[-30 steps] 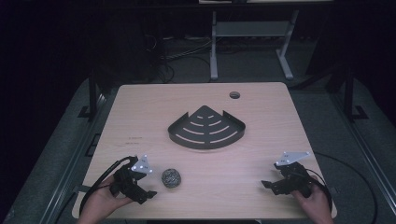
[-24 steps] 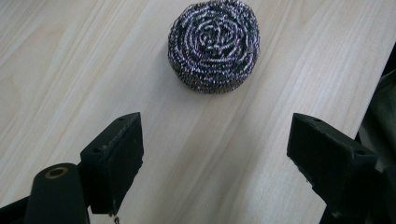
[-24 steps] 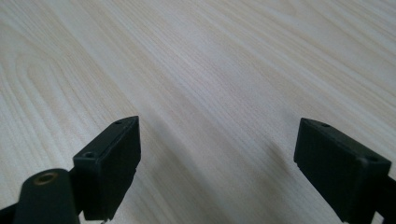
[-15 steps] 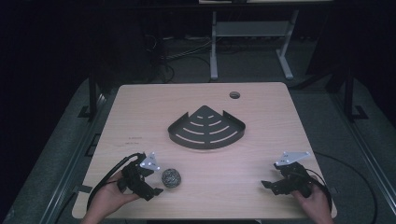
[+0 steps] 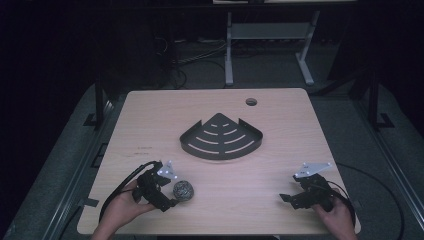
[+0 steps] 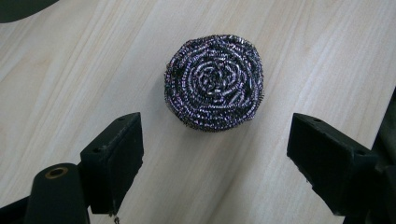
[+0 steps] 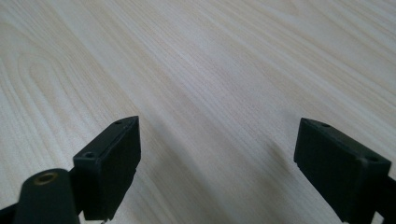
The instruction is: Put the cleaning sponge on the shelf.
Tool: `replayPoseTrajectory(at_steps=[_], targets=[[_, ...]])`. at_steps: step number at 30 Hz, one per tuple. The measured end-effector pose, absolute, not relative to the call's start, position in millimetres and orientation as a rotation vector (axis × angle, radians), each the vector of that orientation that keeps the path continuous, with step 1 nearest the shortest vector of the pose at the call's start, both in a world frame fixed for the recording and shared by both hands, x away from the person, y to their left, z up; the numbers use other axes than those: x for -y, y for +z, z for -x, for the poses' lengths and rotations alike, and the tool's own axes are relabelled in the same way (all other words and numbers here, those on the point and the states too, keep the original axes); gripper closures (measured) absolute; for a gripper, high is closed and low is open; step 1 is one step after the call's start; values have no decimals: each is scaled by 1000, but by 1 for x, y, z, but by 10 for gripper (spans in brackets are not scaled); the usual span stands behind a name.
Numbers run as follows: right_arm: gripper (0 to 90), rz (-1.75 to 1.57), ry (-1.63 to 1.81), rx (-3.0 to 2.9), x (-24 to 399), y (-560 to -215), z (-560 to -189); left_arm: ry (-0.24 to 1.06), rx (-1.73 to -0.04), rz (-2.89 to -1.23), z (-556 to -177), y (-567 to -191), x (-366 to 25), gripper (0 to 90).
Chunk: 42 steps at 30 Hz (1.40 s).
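1. Jaws of the left gripper [image 6: 212, 163] stand wide apart, empty, just short of the steel scourer [image 6: 214, 81].
2. The scourer lies on the desk [image 5: 260, 190], well apart from the black corner rack [image 5: 221, 136]; grasping remains.
3. The right gripper [image 7: 217, 163] gapes empty.

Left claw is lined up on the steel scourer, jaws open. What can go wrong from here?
1. The left claw has its jaws open, short of the steel wool scourer. Closing now would likely pinch only its near edge, or miss.
2. The scourer lies loose on the smooth wooden table; a jaw nudging it could probably push it away.
3. Its springy coils may squash in the grip and snag on a jaw when released over the black corner shelf tray.
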State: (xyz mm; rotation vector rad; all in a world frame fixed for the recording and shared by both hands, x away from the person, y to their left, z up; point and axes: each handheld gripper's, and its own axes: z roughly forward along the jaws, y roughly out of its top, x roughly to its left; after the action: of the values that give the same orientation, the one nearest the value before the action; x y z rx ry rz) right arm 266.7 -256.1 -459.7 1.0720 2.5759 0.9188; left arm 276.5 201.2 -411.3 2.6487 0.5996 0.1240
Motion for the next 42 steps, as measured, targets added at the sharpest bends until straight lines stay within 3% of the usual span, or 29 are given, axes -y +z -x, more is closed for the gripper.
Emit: replayPoseTrajectory(at_steps=[42], targets=[[144, -1053, 923, -2593, 254, -461, -267, 69, -573, -2703, -293, -427, -175, 201]])
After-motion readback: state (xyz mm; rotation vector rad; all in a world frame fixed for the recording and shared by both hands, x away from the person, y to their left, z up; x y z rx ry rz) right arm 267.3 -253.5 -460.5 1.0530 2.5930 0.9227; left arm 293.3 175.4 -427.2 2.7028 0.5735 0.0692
